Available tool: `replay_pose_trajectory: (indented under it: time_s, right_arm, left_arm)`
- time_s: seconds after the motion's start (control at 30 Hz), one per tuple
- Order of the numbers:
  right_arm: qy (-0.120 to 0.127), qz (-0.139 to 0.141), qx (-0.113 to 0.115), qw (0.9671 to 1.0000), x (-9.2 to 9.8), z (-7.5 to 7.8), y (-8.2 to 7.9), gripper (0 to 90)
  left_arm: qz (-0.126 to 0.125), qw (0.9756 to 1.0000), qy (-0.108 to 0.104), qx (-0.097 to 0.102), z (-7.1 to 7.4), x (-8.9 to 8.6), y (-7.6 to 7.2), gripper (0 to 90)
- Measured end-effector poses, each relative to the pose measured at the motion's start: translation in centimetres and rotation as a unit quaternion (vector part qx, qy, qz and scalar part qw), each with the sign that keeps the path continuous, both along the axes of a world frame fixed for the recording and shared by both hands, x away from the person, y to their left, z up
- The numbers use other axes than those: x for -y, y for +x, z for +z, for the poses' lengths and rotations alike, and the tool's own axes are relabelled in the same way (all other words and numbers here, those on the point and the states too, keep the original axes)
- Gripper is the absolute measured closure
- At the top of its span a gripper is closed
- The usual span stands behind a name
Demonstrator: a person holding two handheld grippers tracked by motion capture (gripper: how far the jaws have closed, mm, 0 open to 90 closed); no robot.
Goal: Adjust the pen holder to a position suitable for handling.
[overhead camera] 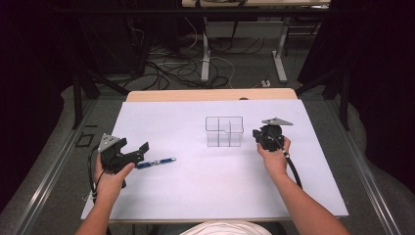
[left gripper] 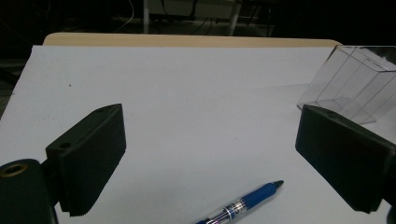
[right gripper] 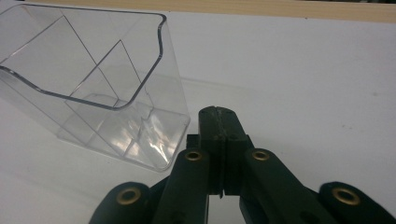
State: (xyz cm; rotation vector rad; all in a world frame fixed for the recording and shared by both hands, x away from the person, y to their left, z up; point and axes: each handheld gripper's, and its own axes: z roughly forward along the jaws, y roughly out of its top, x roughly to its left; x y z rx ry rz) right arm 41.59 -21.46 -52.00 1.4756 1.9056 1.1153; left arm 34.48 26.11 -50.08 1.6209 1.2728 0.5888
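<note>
My left tongs [left gripper: 210,158] stand wide open over the pen [left gripper: 243,203] lying on the bench [overhead camera: 195,186], ready to grab; right tongs [right gripper: 219,123], closed and empty, wait beside the clear holder [right gripper: 93,84].

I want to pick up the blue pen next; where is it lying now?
In the high view the blue pen lies flat on the white table, left of centre, just beyond the open left gripper.
</note>
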Motion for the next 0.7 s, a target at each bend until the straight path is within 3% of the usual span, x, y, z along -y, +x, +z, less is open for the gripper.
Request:
replay_pose_trajectory:
  time_s: [0.3,0.53,0.7]
  right_arm:
    - [0.005,0.003,-0.016,0.9999,-0.6,-1.0,0.7,90.0]
    - [0.003,0.023,-0.021,0.9995,-1.3,-1.9,1.5,90.0]
    - [0.0,0.054,-0.02,0.9984,-1.7,-2.4,1.7,90.0]
  left_arm:
    - [0.007,1.0,0.004,-0.004,-0.1,-0.2,0.0,9.6]
    - [0.005,1.0,0.006,-0.006,-0.2,-0.2,0.1,10.1]
    - [0.005,0.9999,0.007,-0.006,-0.2,-0.3,0.0,10.3]
